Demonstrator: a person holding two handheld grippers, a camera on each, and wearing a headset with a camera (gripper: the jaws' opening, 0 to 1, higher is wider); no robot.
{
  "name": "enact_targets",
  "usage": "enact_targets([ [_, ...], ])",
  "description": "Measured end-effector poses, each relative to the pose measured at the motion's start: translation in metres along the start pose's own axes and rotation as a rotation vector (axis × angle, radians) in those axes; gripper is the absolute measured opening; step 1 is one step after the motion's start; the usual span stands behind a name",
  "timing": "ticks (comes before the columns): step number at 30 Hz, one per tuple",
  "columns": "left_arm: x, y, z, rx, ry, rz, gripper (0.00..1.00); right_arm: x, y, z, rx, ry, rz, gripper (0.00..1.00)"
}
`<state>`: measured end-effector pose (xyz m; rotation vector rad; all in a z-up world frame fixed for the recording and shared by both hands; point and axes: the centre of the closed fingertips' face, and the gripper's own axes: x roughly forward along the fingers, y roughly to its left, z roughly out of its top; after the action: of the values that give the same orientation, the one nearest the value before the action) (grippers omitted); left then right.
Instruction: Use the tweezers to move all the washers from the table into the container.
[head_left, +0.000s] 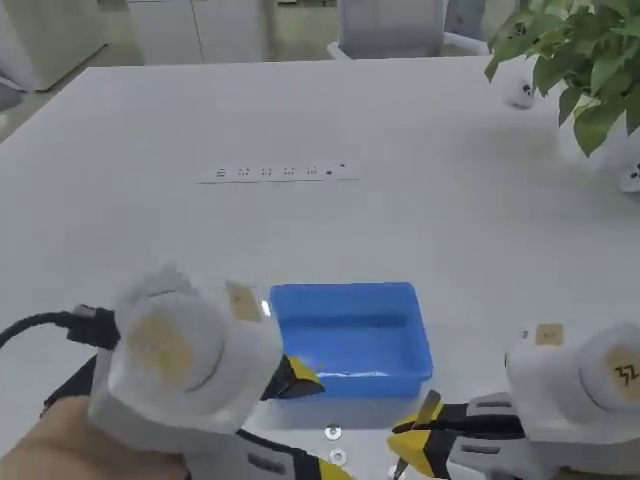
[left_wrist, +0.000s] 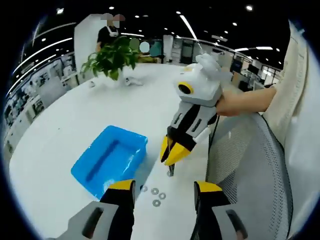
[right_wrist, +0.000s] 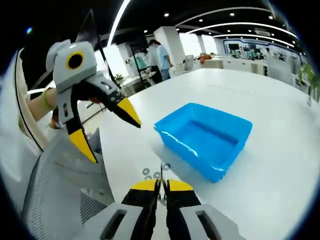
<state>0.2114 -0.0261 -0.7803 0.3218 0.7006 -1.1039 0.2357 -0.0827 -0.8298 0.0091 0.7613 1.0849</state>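
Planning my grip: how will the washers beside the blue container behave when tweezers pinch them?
The washers look small, thin, flat: probably light and stiff. On the smooth table they may slide when nudged, and likely resist pinching.

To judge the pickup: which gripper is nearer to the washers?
Right. The right gripper, shut on the tweezers, sits just behind the washers; the left gripper is open, raised farther off.
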Motion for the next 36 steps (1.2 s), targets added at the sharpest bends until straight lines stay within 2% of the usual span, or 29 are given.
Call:
enact_targets([
  [3,-0.016,0.004,-0.008,-0.093,-0.078,0.073,0.53,-0.004,-0.001,-0.001,0.031,0.000,0.017,0.02],
  [4,-0.022,0.007,-0.012,-0.121,-0.103,0.114,0.54,-0.005,0.000,0.000,0.049,-0.008,0.019,0.02],
  [5,-0.026,0.009,-0.014,-0.134,-0.122,0.143,0.56,-0.007,0.002,0.002,0.069,-0.018,0.031,0.02],
  [6,-0.030,0.011,-0.015,-0.149,-0.146,0.169,0.59,-0.009,0.005,0.007,0.107,-0.043,0.051,0.02],
  [8,-0.040,0.014,-0.014,-0.198,-0.211,0.219,0.64,-0.014,0.010,0.016,0.139,-0.082,0.082,0.02],
  [9,-0.046,0.015,-0.012,-0.218,-0.254,0.245,0.66,-0.016,0.010,0.019,0.145,-0.092,0.087,0.02],
  [11,-0.054,0.016,-0.009,-0.233,-0.307,0.276,0.70,-0.022,0.011,0.027,0.156,-0.110,0.095,0.02],
  [15,-0.061,0.015,-0.009,-0.212,-0.339,0.342,0.76,-0.031,0.015,0.045,0.161,-0.134,0.104,0.02],
  [16,-0.061,0.014,-0.009,-0.209,-0.340,0.350,0.79,-0.032,0.014,0.048,0.162,-0.135,0.104,0.02],
  [18,-0.062,0.017,-0.010,-0.191,-0.346,0.396,0.83,-0.036,0.010,0.054,0.162,-0.138,0.103,0.02],
  [19,-0.061,0.016,-0.011,-0.190,-0.347,0.399,0.85,-0.038,0.009,0.059,0.162,-0.140,0.102,0.02],
  [21,-0.060,0.018,-0.013,-0.197,-0.354,0.430,0.87,-0.041,0.007,0.067,0.160,-0.143,0.098,0.02],
  [24,-0.062,0.024,-0.015,-0.210,-0.388,0.485,0.95,-0.045,0.003,0.077,0.154,-0.151,0.089,0.02],
  [25,-0.063,0.025,-0.016,-0.208,-0.390,0.494,0.99,-0.046,0.002,0.080,0.154,-0.153,0.087,0.02],
  [27,-0.065,0.029,-0.017,-0.187,-0.380,0.526,0.98,-0.046,-0.001,0.086,0.153,-0.157,0.082,0.02],
  [30,-0.066,0.033,-0.019,-0.188,-0.387,0.542,0.99,-0.044,-0.007,0.092,0.146,-0.157,0.069,0.03],
  [36,-0.076,0.037,-0.010,-0.252,-0.499,0.537,0.99,-0.035,-0.018,0.100,0.119,-0.154,0.035,0.03],
])
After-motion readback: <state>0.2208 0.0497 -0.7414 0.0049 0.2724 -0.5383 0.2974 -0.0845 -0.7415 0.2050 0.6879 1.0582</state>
